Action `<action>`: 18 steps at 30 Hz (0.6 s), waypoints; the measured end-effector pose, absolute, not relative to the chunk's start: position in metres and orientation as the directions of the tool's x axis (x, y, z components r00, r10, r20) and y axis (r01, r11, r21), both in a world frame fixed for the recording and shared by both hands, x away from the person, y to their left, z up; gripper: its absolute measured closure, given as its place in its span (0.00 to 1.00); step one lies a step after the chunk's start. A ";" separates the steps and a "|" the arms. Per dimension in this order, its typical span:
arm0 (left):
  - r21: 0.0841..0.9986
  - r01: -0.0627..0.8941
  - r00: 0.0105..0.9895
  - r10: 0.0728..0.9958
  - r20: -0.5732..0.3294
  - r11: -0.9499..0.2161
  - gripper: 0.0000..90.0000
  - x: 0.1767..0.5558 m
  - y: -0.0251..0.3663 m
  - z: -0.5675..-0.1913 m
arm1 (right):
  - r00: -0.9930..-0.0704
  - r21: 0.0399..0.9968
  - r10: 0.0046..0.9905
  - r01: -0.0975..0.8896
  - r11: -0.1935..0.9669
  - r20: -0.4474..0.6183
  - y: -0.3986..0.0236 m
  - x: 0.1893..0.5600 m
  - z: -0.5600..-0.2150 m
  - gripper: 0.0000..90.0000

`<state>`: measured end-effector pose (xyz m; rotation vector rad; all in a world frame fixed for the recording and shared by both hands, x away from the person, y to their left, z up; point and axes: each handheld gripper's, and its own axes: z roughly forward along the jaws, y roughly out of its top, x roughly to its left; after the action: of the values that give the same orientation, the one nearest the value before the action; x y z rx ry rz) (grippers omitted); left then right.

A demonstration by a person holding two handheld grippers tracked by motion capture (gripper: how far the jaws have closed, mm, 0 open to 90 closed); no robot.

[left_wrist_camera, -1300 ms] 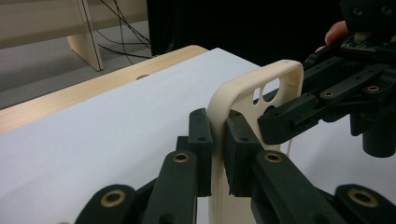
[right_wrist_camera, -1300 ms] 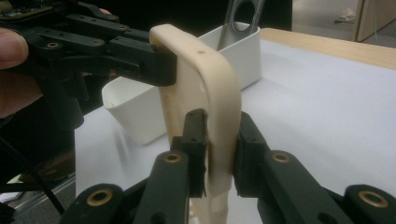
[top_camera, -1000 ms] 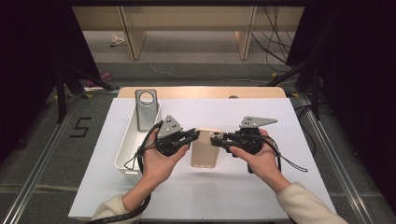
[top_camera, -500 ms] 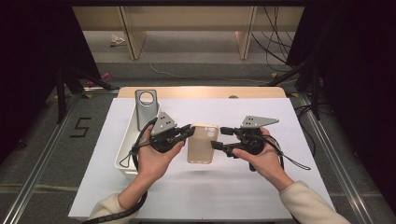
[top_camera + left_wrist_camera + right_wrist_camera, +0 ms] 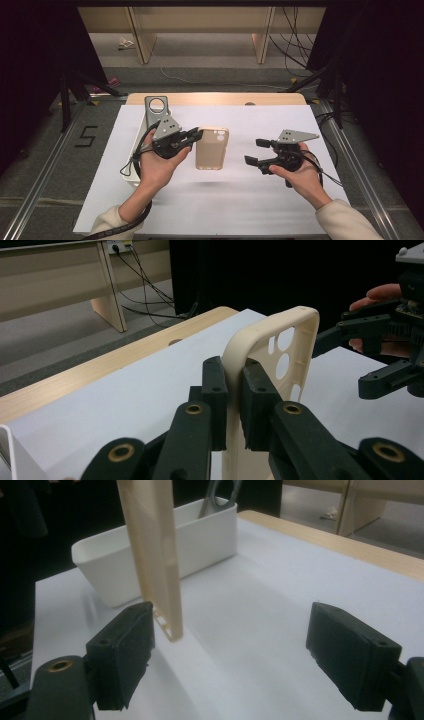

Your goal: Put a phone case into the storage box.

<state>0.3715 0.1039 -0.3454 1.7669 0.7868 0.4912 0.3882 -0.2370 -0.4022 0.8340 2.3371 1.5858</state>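
Note:
A beige phone case (image 5: 212, 148) with camera cut-outs hangs above the white table cover, and my left gripper (image 5: 196, 135) is shut on its left edge. In the left gripper view the two jaws (image 5: 231, 375) pinch the case's rim (image 5: 280, 350), which stands upright. My right gripper (image 5: 252, 151) is to the right of the case and apart from it. Its jaws have just been opening and stand wide, with nothing between them. In the right gripper view the case (image 5: 152, 545) hangs edge-on ahead of the open right gripper (image 5: 230, 650). The right gripper (image 5: 340, 370) also appears beyond the case in the left gripper view.
A white bin (image 5: 200, 510) stands at the table's left, behind my left hand, with a grey metal bracket (image 5: 156, 107) leaning in it. The wooden table edge (image 5: 215, 98) runs along the back. White cover (image 5: 225, 200) lies in front of both hands.
The right gripper has opened off the case and drawn away to the right. The left gripper keeps its hold and has carried the case a little left and up.

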 end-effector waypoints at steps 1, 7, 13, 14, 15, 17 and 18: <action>0.944 0.268 0.695 0.717 -0.052 -0.192 0.91 0.372 0.105 -0.345 | -0.819 0.900 0.555 0.343 0.270 0.145 -0.240 0.387 -0.404 0.22; 0.944 0.269 0.691 0.721 -0.053 -0.189 0.91 0.372 0.108 -0.342 | -0.802 0.891 0.584 0.347 0.292 0.121 -0.256 0.381 -0.411 0.22; 0.946 0.262 0.690 0.722 -0.044 -0.193 0.91 0.373 0.111 -0.339 | -0.788 0.893 0.605 0.349 0.284 0.115 -0.266 0.377 -0.413 0.22; 0.946 0.260 0.691 0.722 -0.041 -0.195 0.91 0.373 0.111 -0.338 | -0.786 0.893 0.608 0.349 0.285 0.114 -0.267 0.377 -0.413 0.22; 0.946 0.258 0.691 0.721 -0.039 -0.196 0.91 0.373 0.112 -0.338 | -0.784 0.891 0.611 0.351 0.286 0.113 -0.267 0.377 -0.414 0.22; 0.947 0.255 0.690 0.723 -0.036 -0.197 0.91 0.373 0.114 -0.336 | -0.780 0.890 0.616 0.352 0.290 0.108 -0.267 0.376 -0.415 0.22; 0.947 0.253 0.692 0.721 -0.034 -0.199 0.91 0.374 0.115 -0.335 | -0.780 0.889 0.616 0.351 0.293 0.105 -0.268 0.376 -0.415 0.22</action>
<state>0.3737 0.1149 -0.3352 1.7661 0.7786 0.5129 0.3759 -0.2676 -0.4152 0.8857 2.3055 1.4831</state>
